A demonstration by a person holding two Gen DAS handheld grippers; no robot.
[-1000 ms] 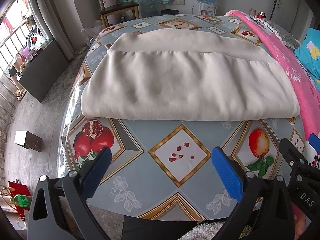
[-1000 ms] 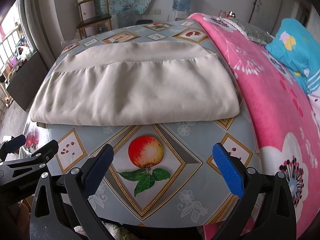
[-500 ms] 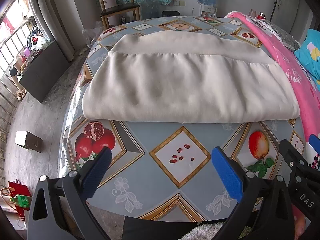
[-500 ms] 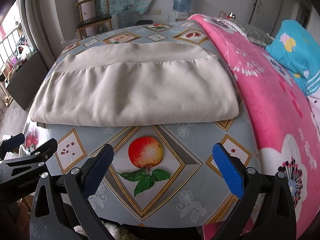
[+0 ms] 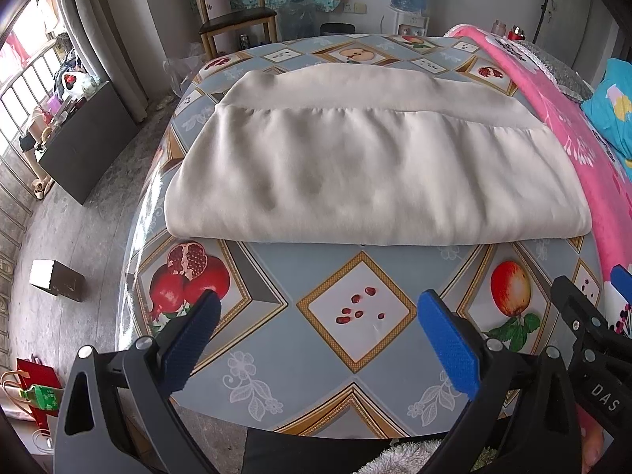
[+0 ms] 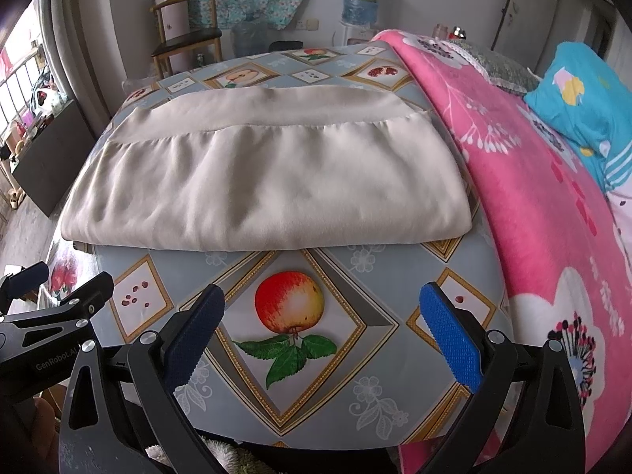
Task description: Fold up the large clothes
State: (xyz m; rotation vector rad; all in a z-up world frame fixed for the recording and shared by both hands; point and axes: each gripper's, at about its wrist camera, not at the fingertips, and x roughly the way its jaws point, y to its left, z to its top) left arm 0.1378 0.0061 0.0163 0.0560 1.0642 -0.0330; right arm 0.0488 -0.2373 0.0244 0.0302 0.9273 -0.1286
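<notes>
I'm holding both grippers back from the garment [image 5: 371, 173] — a beige piece already folded once, lying across the far half of the tabletop [image 5: 355, 339], its doubled edge facing me. The left gripper [image 5: 316, 331] is hanging wide and empty above the seed tile on my side of the garment; the right gripper [image 6: 322, 331] is doing the same over the apple tile, just left of the pink blanket [image 6: 533, 197]. I'm judging this as the pause between folds. The next move is calling for both grippers to reach the garment's near corners, pinch through all layers — not just the top one — and carry them across evenly.
</notes>
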